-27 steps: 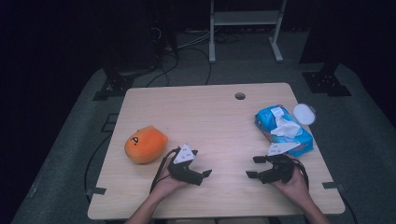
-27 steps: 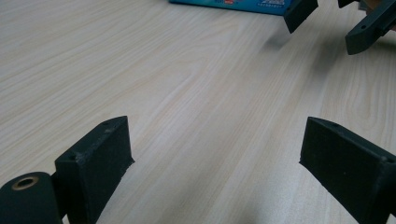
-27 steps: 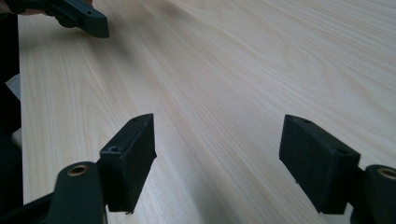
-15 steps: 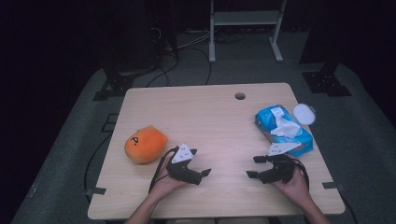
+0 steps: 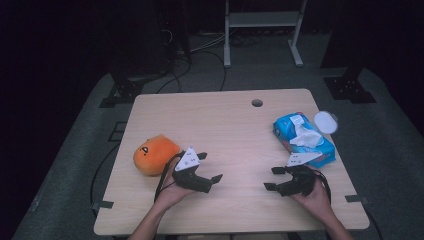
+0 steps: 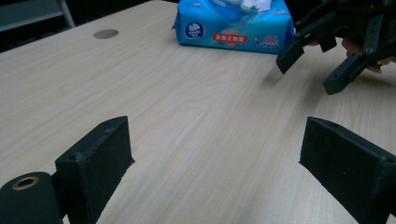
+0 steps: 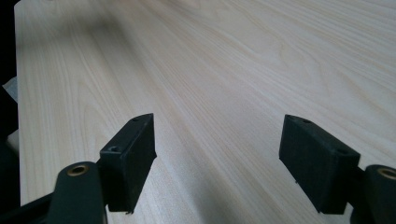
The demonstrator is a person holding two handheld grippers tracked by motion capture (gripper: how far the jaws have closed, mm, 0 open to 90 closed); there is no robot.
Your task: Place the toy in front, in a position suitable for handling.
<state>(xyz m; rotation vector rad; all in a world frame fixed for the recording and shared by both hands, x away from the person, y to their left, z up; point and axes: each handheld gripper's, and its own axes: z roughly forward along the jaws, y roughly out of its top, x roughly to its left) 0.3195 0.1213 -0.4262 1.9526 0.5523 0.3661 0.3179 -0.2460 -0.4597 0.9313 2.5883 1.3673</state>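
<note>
Lying just beside left claw [image 5: 209,167]: orange plush [image 5: 154,153].

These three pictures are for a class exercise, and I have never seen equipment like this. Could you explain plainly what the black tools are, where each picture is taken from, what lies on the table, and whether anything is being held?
A person sits at a wooden table and holds a hand tool in each hand: the left gripper and the right gripper. Each has two black jaws that can pinch things.

The high view looks down from above. The other two pictures come from small cameras riding on each gripper, looking out between its own jaws.

On the table lie an orange plush toy beside the left gripper, a blue pack of wipes near the right one, and a white round lid at the table's edge.

Both grippers are open and hold nothing.
</note>
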